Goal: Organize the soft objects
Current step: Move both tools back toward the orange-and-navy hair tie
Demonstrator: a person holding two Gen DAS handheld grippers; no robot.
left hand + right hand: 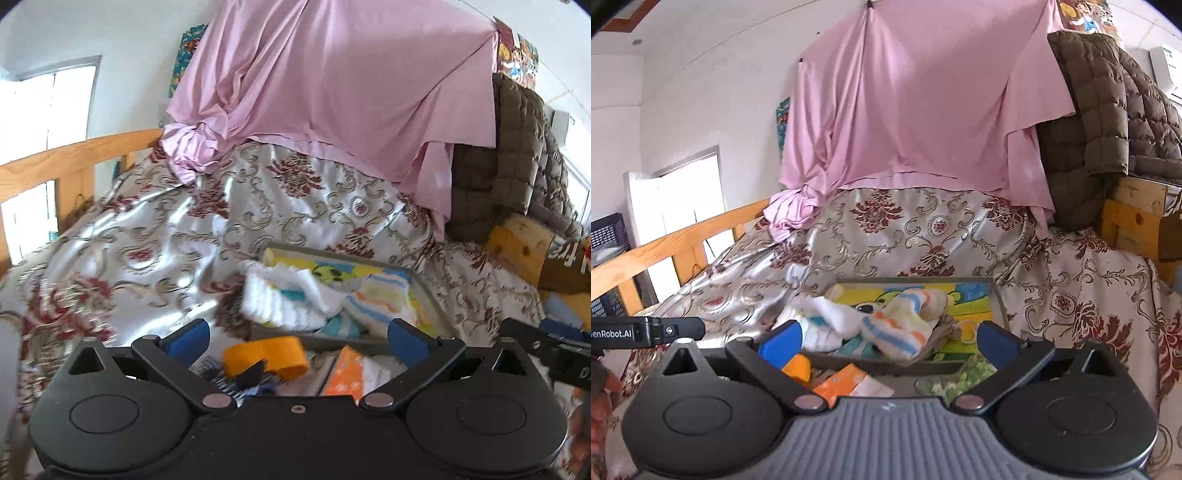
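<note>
A grey tray (424, 291) (999, 295) with a bright cartoon lining lies on the patterned bedspread. White and striped socks (288, 295) (901, 325) are piled in it, one draped over the tray's front edge. Nearer me lie an orange fabric band (266, 356) (798, 367), an orange patterned cloth (345, 373) (842, 380) and a green-speckled cloth (960, 380). My left gripper (295, 338) is open with nothing between its blue pads. My right gripper (888, 338) is open too, empty, just short of the tray.
A pink sheet (332, 85) hangs behind the bed. A brown quilted jacket (1100, 110) drapes over a wooden frame at right. A wooden rail (66, 162) runs along the left side. The other gripper's black body (646, 330) shows at the left edge.
</note>
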